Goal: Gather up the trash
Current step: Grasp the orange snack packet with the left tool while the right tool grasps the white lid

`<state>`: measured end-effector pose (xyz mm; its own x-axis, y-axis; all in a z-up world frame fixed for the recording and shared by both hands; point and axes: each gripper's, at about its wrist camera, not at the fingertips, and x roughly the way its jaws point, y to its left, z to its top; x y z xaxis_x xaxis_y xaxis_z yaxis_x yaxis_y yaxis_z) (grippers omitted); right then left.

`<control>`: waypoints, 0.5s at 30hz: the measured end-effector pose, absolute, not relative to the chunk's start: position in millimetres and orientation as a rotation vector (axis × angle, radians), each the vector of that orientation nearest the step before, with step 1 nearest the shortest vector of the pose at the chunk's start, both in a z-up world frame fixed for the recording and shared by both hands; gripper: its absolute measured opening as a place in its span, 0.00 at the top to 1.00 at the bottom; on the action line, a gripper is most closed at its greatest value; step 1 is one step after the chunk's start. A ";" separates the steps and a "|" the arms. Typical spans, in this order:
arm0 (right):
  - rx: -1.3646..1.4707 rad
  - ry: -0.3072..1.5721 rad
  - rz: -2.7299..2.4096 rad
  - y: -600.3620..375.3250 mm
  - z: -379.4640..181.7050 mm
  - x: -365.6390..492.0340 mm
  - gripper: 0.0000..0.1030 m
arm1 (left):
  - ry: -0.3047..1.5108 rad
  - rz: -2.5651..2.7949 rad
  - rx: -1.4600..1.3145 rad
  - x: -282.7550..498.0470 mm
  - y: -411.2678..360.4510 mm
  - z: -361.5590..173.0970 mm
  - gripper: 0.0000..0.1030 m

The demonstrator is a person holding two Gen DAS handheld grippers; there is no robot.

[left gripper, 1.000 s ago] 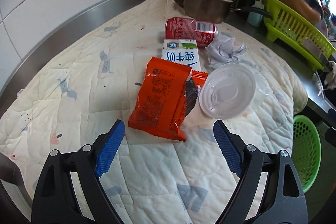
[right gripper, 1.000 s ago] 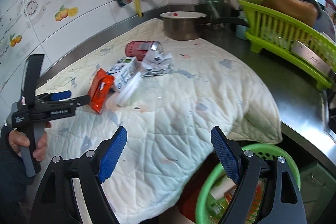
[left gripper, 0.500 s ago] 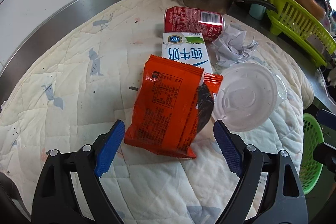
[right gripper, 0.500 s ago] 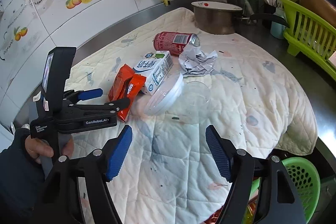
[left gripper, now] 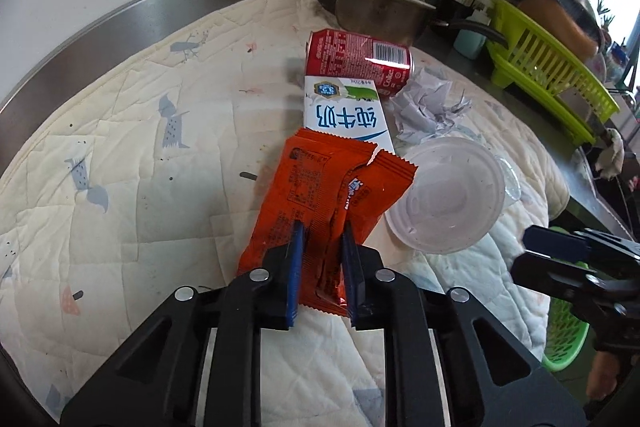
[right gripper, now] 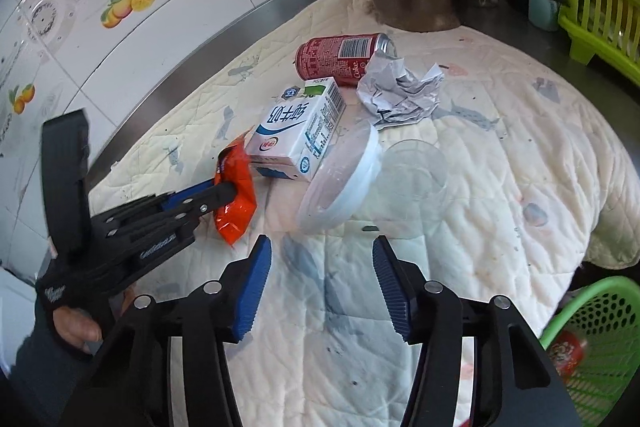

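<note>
The left gripper (left gripper: 320, 247) is pinching the near end of the orange snack wrapper (left gripper: 320, 187), jaws narrowed onto the foil; the wrapper's long axis is running straight away from the tool toward the milk carton (left gripper: 344, 115), whose near end it is overlapping. The right gripper (right gripper: 322, 283) is hovering with jaws wide and nothing between them, over the quilted mat (right gripper: 500, 187) near its front edge. Just beyond it, a clear plastic lid (right gripper: 340, 183) is leaning against the carton. Farther off, crumpled paper (right gripper: 400, 91) and a red can (right gripper: 344, 57) are lying toward the back edge. The green basket (right gripper: 592, 327) is sitting below the mat's right corner, nearer the right gripper, so the wrapper appears to need carrying rightward.
</note>
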<state>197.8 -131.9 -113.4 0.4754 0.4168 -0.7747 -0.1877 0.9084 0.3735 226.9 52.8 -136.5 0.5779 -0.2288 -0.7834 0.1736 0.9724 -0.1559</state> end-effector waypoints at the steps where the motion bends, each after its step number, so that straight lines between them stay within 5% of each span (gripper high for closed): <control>1: 0.265 1.016 0.372 -130.2 -114.9 200.5 0.52 | 0.915 -0.238 -0.067 224.4 54.7 -134.2 0.86; 15: 0.352 1.058 0.226 -122.7 -140.7 232.2 0.78 | 0.866 -0.256 -0.120 207.5 78.7 -122.4 0.95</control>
<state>232.2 -122.7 -140.7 0.4756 0.3471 -0.8083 -0.0133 0.9216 0.3880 207.5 78.7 -122.4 0.6194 -0.2707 -0.7369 0.1737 0.9627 -0.2077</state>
